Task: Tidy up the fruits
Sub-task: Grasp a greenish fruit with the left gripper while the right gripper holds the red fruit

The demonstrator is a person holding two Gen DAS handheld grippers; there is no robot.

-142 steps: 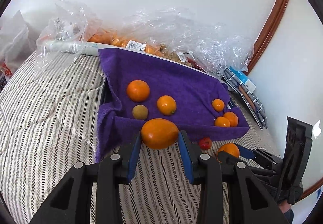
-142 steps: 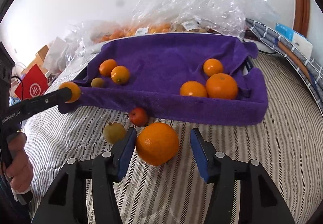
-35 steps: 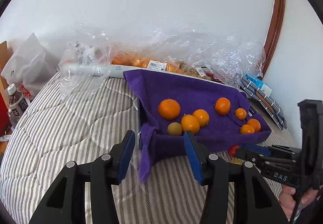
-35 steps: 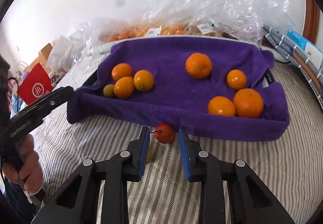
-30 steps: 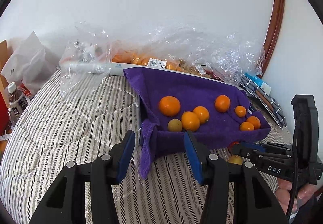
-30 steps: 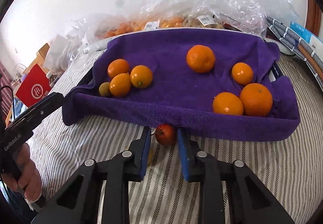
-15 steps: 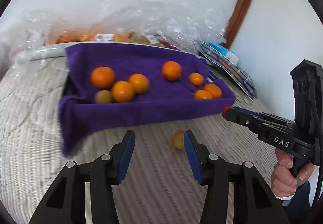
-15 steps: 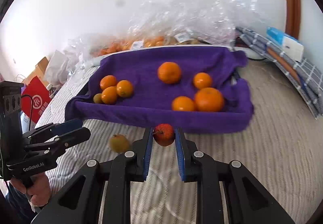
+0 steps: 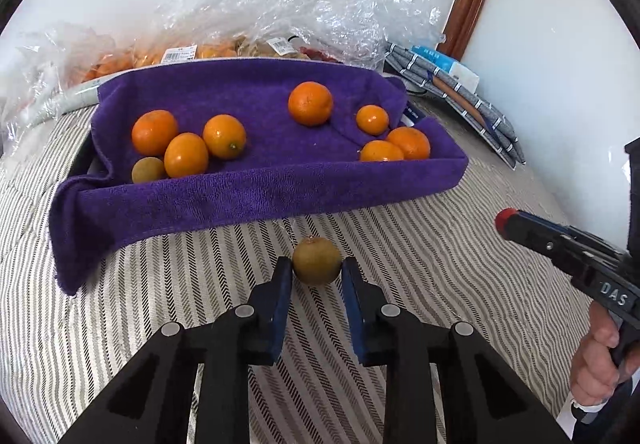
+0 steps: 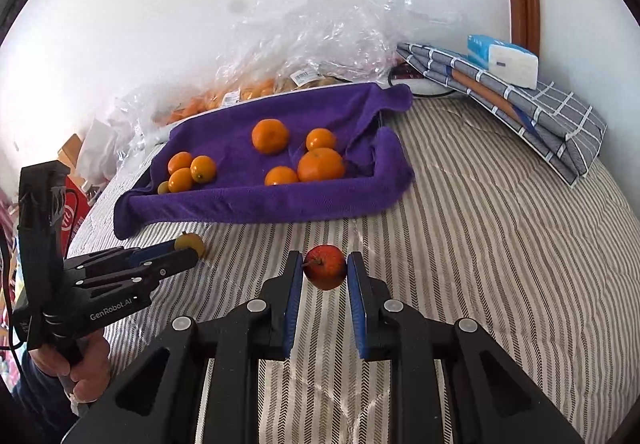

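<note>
Purple towel (image 9: pixel 256 195) lines the tray that fills the middle of my left wrist view, with seven oranges and one small greenish fruit lying on it; that is where I judge both loose fruits belong. My left tongs (image 9: pixel 316 280) have come narrow on the brown-green fruit (image 9: pixel 316 260) at lower centre of that frame, blue pads against both its sides, and it seems to rest on the striped bed cover (image 9: pixel 440 264) just in front of the towel's near edge. My right tongs (image 10: pixel 322 276) are clamped on the small red fruit (image 10: pixel 325 267) at lower centre of the right wrist view, and I read it as clear of the bed; its stem points toward the left pad.

Risks as I see them: both fruits are round and gripped only at the pad tips, so a quick swing could let either one squirt out and roll off the bed; the towel's raised front fold could catch a low carry; a release among the crowded oranges at the tray's left could set them rolling; the two tongs work close together and could knock each other.
</note>
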